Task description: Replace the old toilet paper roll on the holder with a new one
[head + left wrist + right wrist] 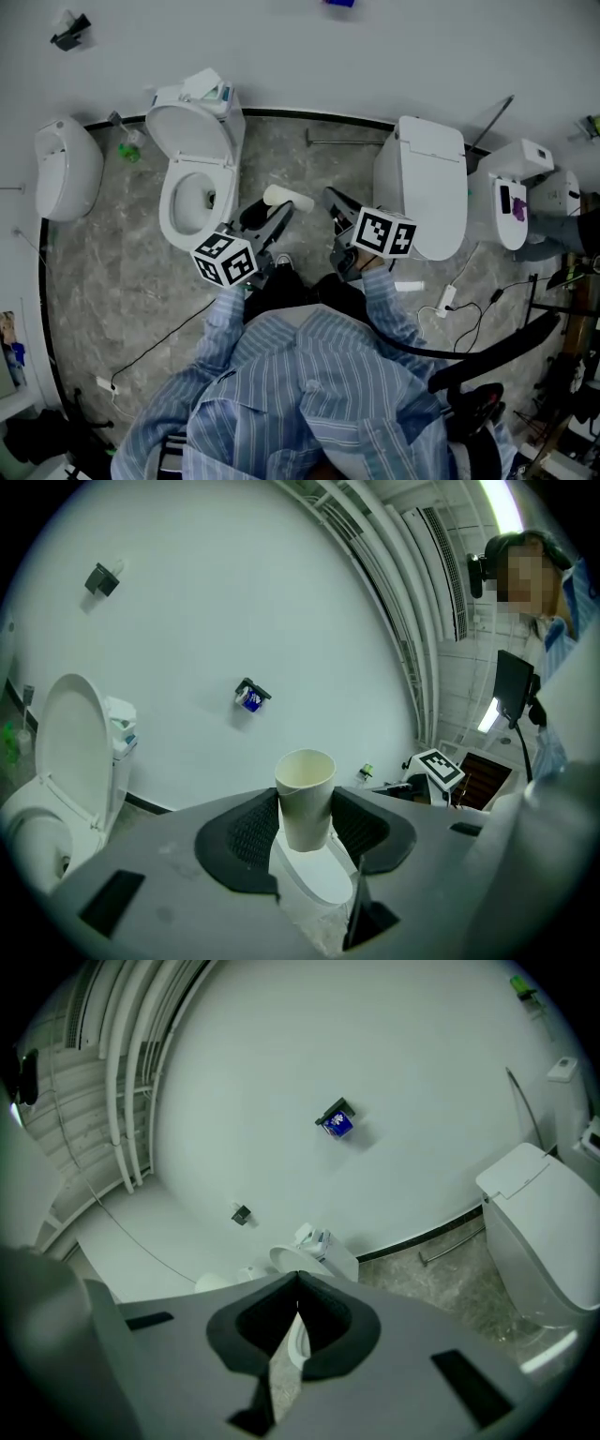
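The left gripper (306,829) holds a paper tube (305,794) between its jaws, pressed from both sides. The tube is hollow w/ no paper on it that I can see, so it's prob. the old roll's core. In the head view the tube (288,198) sticks out past the left gripper (279,214), over the floor (112,272), near the open toilet (195,178). The right gripper (298,1283) is closed tight w/ nothing in it. In the head view it (331,198) is near the left one, not touching.

The holder (249,696) is up on the wall, well apart from both grippers, w/ sth blue on it. I can't tell what the blue thing is.

What could go wrong:
- The tube is thin card, so a hard squeeze could crush it. One side looks a bit dented by the pad.
- It's round & smooth, so a loose grip could let it slip, roll away or drop in the open bowl.
- A cable (159,339) lies by the person's feet, so they could trip.

Tube: cream, dull, round, open at the end. Pads (253,829): black, rubbery, w/ little ridges. Gripper bodies: grey, smooth. Toilets: white, shiny, hard. Floor: grey, stone look w/ swirls. Wall: plain white.
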A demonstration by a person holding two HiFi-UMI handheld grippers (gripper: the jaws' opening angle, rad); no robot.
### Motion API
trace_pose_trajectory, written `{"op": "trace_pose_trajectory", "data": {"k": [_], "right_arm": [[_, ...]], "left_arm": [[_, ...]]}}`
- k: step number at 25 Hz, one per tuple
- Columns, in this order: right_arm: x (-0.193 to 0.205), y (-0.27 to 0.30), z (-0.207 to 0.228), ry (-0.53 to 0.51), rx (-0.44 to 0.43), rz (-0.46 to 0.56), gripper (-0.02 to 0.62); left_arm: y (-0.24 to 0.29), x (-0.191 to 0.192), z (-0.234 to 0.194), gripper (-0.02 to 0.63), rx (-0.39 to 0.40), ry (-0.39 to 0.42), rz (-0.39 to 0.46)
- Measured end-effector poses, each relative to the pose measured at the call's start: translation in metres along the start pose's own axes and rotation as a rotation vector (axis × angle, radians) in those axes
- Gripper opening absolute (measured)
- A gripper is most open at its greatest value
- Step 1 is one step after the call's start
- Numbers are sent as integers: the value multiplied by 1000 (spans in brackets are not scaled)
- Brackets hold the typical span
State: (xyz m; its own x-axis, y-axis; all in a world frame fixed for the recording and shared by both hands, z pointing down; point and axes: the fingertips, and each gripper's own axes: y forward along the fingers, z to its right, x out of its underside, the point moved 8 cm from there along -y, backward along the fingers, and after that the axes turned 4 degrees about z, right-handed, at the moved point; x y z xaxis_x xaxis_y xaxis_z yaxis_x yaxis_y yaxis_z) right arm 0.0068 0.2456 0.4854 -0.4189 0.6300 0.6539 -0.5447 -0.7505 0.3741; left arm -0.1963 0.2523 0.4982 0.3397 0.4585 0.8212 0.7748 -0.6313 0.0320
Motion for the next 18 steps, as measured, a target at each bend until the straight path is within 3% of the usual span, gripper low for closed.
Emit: {"op": "trace_pose_trajectory", "data": {"k": [7, 18], "right_arm": [[10, -31, 15, -7, 6, -50, 6], [32, -116, 60, -6, 17, -78, 6]], "left_arm": [[-4, 10, 28, 178, -51, -18, 46], [-2, 75, 106, 178, -74, -28, 25]]}}
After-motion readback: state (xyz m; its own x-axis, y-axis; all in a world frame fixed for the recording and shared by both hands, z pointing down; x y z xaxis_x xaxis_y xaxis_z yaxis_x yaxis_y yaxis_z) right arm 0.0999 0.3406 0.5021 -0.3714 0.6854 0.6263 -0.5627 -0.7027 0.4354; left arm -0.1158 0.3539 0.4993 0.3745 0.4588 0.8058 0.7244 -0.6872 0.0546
